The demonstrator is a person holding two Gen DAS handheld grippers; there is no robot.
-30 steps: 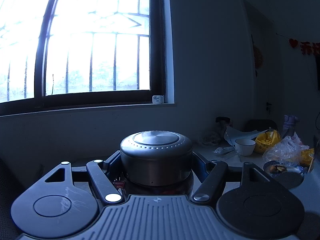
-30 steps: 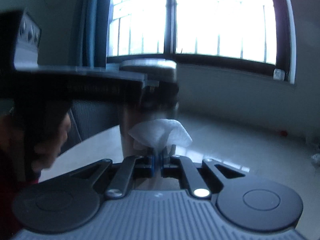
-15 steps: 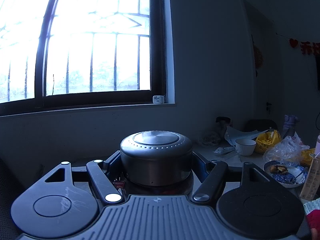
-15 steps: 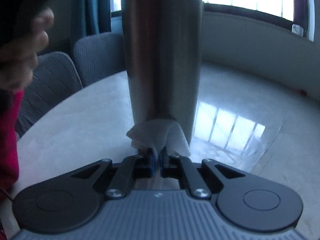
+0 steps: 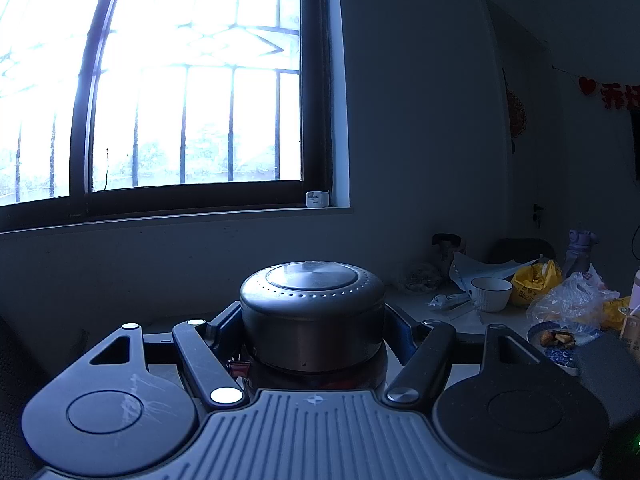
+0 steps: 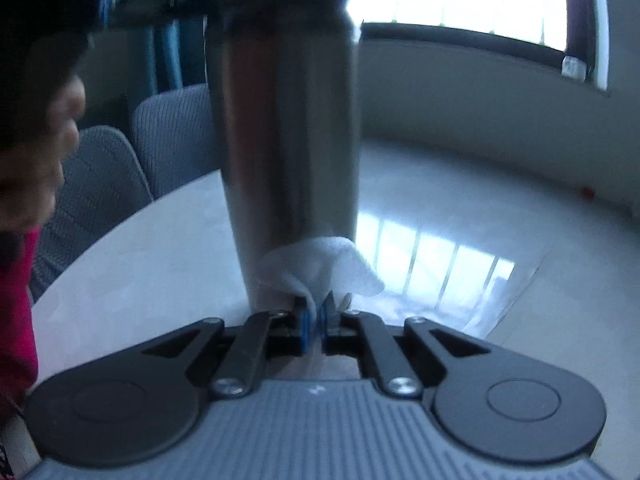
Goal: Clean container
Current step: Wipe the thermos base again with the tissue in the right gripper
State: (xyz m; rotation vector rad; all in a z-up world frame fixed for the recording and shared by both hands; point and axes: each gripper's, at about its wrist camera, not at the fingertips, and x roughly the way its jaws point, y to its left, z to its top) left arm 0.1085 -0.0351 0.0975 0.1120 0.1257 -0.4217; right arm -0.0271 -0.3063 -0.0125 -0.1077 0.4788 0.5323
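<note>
A tall steel flask (image 6: 288,128) stands upright over the pale table (image 6: 160,264). Its round lid (image 5: 312,304) fills the middle of the left wrist view, with my left gripper (image 5: 313,332) shut on the flask just under that lid. My right gripper (image 6: 316,316) is shut on a folded white tissue (image 6: 320,264). The tissue presses against the lower front of the flask's wall. The flask's foot is hidden behind the tissue and the right gripper's fingers.
A person's hand (image 6: 44,152) and red sleeve (image 6: 16,312) are at the left. Grey chairs (image 6: 120,160) stand behind the table's edge. At the right of the left wrist view lie a white cup (image 5: 491,292), plastic bags (image 5: 568,300) and a blue dish (image 5: 556,340).
My right gripper has sunk with the tissue from the flask's top, down its wall to its lower part. The left gripper and the flask have kept still.
</note>
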